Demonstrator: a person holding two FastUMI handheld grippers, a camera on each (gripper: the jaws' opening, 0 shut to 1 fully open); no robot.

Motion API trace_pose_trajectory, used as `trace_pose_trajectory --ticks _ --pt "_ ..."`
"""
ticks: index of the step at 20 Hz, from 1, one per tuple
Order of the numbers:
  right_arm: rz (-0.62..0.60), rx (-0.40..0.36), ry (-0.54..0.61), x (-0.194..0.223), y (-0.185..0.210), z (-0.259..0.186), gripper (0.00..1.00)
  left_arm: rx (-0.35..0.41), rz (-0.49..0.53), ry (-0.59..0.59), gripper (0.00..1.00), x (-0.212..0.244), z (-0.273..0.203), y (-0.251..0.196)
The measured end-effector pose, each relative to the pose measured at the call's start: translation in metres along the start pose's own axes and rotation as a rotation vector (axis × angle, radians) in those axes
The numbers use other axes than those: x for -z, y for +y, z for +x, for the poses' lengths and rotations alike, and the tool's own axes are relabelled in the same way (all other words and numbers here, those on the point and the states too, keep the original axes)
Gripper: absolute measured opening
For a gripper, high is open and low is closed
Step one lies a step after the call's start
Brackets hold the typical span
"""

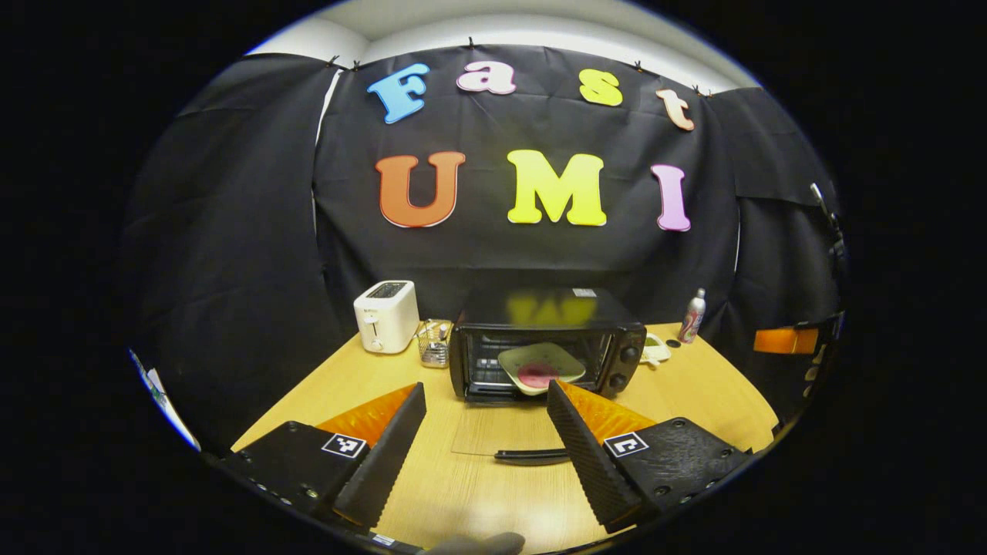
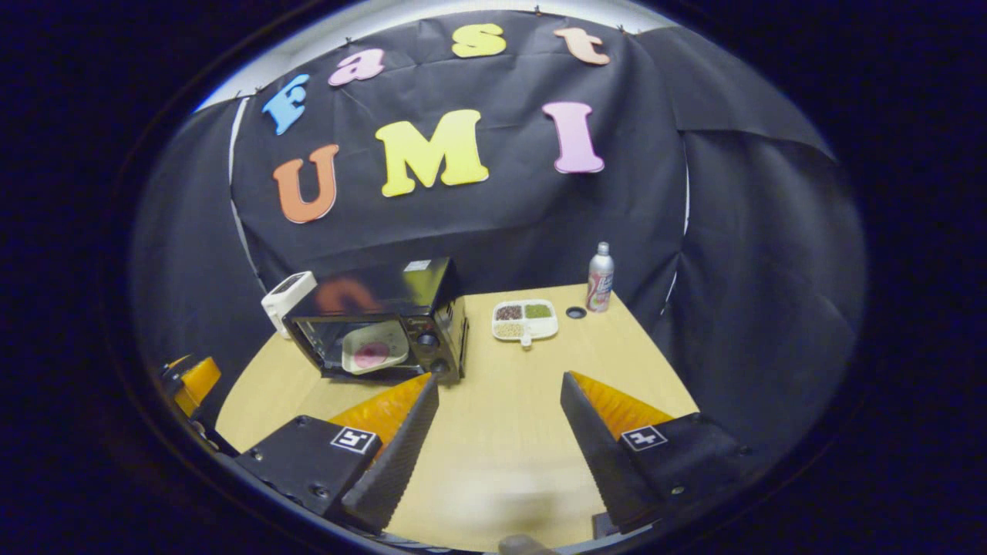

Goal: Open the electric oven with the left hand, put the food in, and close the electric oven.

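The oven (image 1: 546, 347) stands toward the back of the table (image 1: 694, 393), roughly central in the left gripper view, with its door (image 1: 501, 435) folded down flat onto the tabletop; the door is clear glass with a dark handle (image 1: 532, 456) along its near edge. The left gripper (image 1: 486, 447) is released, jaws spread wide, hovering above and just short of that handle and touching nothing. A bare strip of table lies between the door's near edge and the front table edge. Inside the cavity sits a pale plate (image 1: 540, 366) carrying a round pink food item (image 1: 537, 375); the plate sits tilted, its front corner reaching the opening. A toaster (image 1: 385, 316) and a wire rack (image 1: 436, 343) stand to the left of the oven, close beside it. In the right gripper view the right gripper (image 2: 497, 432) is likewise released and empty over a broad bare stretch of table, well clear of the oven (image 2: 385, 324). A divided tray (image 2: 526, 320) and a can (image 2: 601, 277) stand near the back table edge, apart from the oven
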State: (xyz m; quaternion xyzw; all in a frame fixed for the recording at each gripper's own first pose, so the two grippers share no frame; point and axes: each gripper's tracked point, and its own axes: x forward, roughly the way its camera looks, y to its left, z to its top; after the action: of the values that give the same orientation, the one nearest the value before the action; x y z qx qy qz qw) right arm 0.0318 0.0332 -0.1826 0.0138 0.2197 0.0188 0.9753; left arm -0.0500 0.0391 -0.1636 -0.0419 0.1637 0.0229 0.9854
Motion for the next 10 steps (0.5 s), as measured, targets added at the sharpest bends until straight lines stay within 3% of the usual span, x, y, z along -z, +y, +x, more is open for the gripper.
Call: trace_pose_trajectory --ticks 1,2,10 --pt "-0.022 -0.002 -0.015 -0.002 -0.002 -0.005 0.96 0.012 0.0 0.019 0.96 0.01 0.004 -0.008" --pt "-0.041 -0.006 -0.031 -0.007 -0.004 -0.009 1.0 0.012 0.007 0.042 0.96 0.023 0.009 -0.012" --pt "-0.088 0.002 -0.03 -0.011 -0.026 -0.026 0.96 0.072 -0.055 0.294 0.96 0.136 0.04 -0.058"
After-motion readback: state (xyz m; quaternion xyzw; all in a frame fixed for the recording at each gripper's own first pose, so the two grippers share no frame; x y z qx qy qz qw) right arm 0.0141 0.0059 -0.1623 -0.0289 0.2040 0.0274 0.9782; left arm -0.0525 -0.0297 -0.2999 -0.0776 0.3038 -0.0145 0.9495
